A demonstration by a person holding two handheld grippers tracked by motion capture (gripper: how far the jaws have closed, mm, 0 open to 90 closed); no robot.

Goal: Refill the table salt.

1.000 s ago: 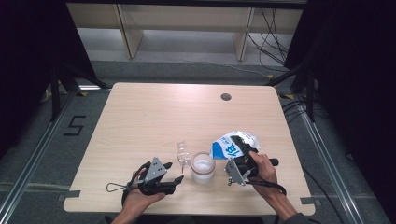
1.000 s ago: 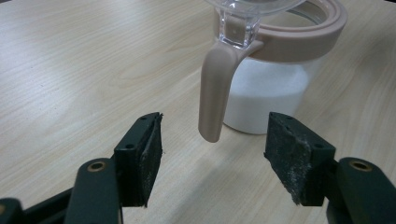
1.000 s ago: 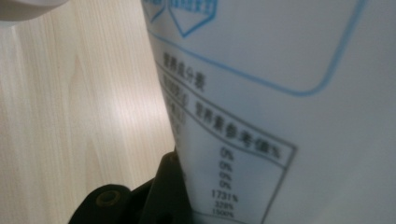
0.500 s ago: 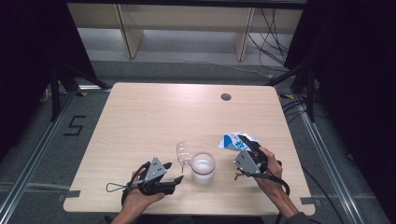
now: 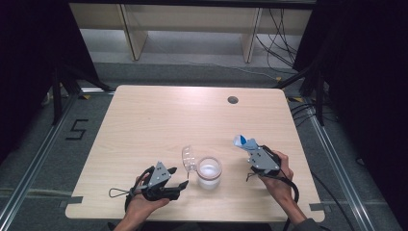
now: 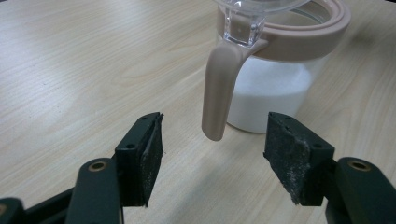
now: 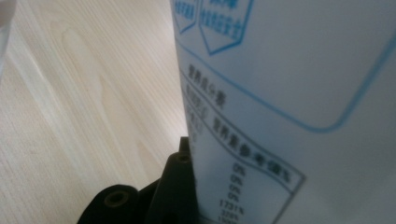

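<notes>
Since the earlier frames, the right gripper (image 5: 248, 148) has carried the white-and-blue printed plastic bag (image 5: 242, 141) rightward, away from above the clear round jar with a beige rim, half full of white powder (image 5: 209, 173), which stands near the wooden table's (image 5: 159, 115) front edge. Soft, light and likely slippery, the bag is best pinched on a flat fold, as the right jaws, clamped tight, do now. The left gripper (image 5: 184, 182) rests with jaws about half open and empty, the jar's beige latch (image 6: 219, 84) just ahead between them.

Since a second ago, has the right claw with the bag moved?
Yes. The right claw, shut on the bag, has drawn right, away from the jar, which has stayed put on the table.
</notes>
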